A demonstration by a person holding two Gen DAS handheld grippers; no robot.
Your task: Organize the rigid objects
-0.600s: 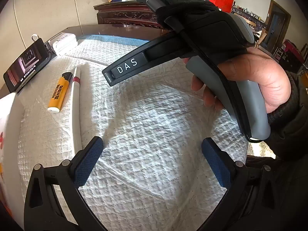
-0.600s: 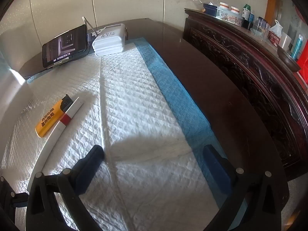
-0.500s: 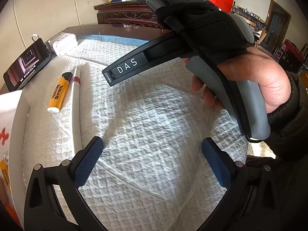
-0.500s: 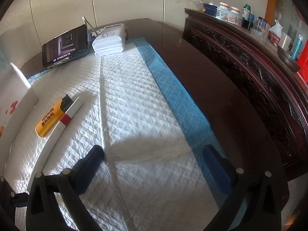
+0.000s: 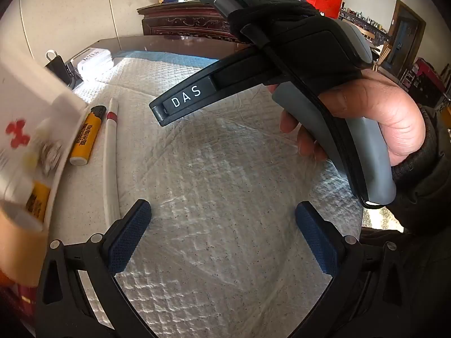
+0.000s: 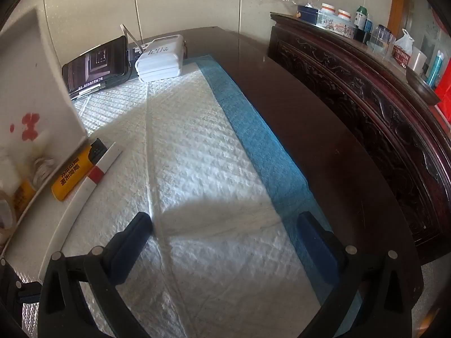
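Note:
A yellow lighter (image 5: pixel 86 135) (image 6: pixel 76 173) lies on the white pad beside a long white stick with a red band (image 5: pixel 110 157) (image 6: pixel 93 177). A white box (image 5: pixel 31 140) (image 6: pixel 31 118) holding small items, blurred, tilts in from the left, next to the lighter. My left gripper (image 5: pixel 222 233) is open and empty above the pad. My right gripper (image 6: pixel 225 236) is open and empty; the left wrist view shows its body (image 5: pixel 324 64) held in a hand above the pad.
A phone (image 6: pixel 97 64) on a stand and a white power bank (image 6: pixel 160 57) sit at the pad's far end. The dark round table (image 6: pixel 324 146) extends right, with a carved wooden cabinet (image 6: pixel 366 84) carrying bottles beyond it.
The white box has swung in from the left and now reaches over toward the lighter. Both grippers have stayed in place and open.

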